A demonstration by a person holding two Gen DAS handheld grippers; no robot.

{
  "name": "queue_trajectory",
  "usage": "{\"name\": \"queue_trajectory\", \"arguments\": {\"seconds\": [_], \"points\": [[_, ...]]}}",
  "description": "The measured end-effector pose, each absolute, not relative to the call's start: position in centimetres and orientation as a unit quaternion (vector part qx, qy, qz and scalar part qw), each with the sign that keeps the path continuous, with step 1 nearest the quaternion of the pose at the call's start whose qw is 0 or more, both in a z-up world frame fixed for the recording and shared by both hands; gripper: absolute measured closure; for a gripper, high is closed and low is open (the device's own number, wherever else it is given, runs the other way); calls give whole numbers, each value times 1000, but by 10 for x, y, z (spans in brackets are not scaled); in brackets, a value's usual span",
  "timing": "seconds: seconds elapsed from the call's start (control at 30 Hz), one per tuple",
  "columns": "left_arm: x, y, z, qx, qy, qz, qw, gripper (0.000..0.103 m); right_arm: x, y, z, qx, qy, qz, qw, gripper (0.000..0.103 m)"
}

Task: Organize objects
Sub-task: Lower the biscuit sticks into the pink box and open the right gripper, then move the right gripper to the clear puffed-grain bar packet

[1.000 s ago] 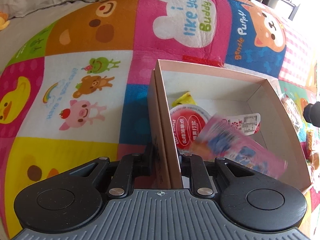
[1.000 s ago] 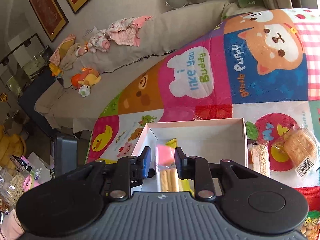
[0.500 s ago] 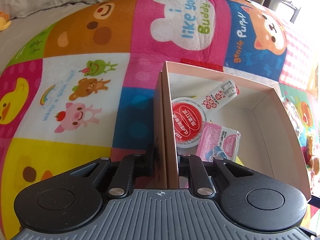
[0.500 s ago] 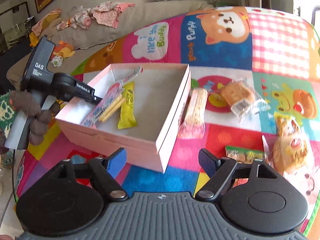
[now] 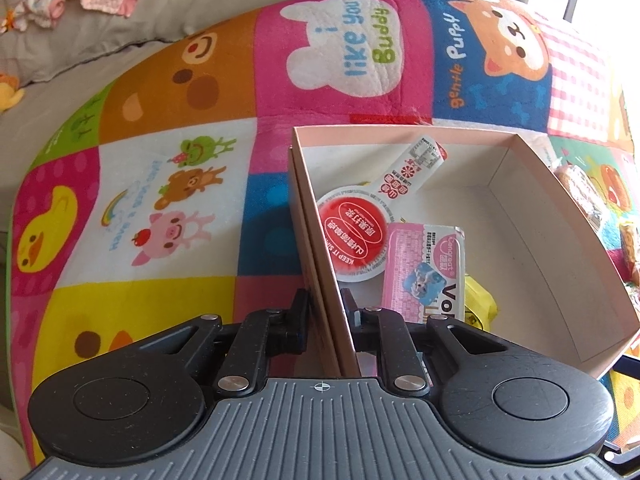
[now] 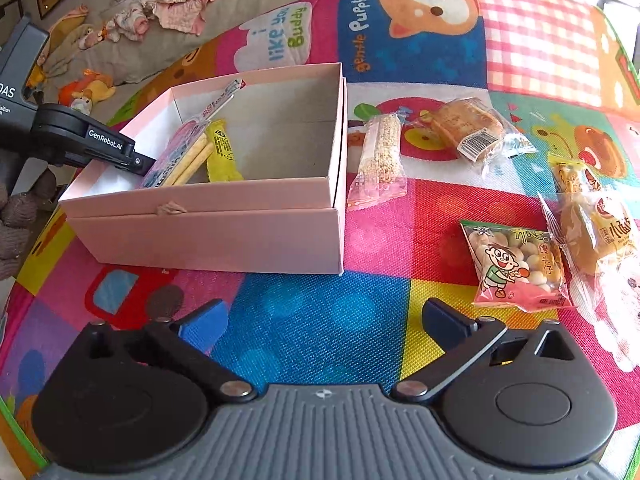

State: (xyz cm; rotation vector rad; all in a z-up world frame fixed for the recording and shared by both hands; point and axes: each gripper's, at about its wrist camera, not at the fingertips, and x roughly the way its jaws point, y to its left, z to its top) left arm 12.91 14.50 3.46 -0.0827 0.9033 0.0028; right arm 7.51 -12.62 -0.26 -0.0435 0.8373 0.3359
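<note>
A pink cardboard box [image 6: 220, 236] stands on the colourful play mat. My left gripper [image 5: 326, 304] clamps the box's left wall, jaws still closing on it; it also shows at the box's left [image 6: 136, 160]. Inside lie a red round-lidded pack [image 5: 354, 236], a pink biscuit-stick packet [image 5: 424, 268] and a yellow packet [image 5: 480, 304]. My right gripper [image 6: 324, 316] hovers over the mat in front of the box, jaws opening wide with nothing between them.
Right of the box lie a sesame bar [image 6: 378, 160], a wrapped bun [image 6: 472, 128], a packet of small round biscuits [image 6: 516, 268] and wrapped cakes [image 6: 600, 236]. A grey sofa with clothes and toys [image 6: 168, 8] stands behind the mat.
The right gripper let go of the pink stick packet, which now lies in the box, then opened wide and dropped back to the box's near side. The left gripper kept its hold on the wall.
</note>
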Motion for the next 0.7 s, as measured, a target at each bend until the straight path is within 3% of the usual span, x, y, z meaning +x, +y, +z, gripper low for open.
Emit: {"name": "queue_trajectory", "arguments": {"seconds": [0.37, 0.57, 0.7], "points": [[134, 150, 31, -62, 440, -2, 896, 88, 72, -125, 5, -41, 419, 161, 893, 0], [133, 151, 30, -69, 438, 2, 897, 88, 47, -162, 41, -78, 325, 97, 938, 0], [133, 152, 27, -79, 439, 4, 895, 88, 59, -190, 42, -50, 345, 65, 935, 0]]}}
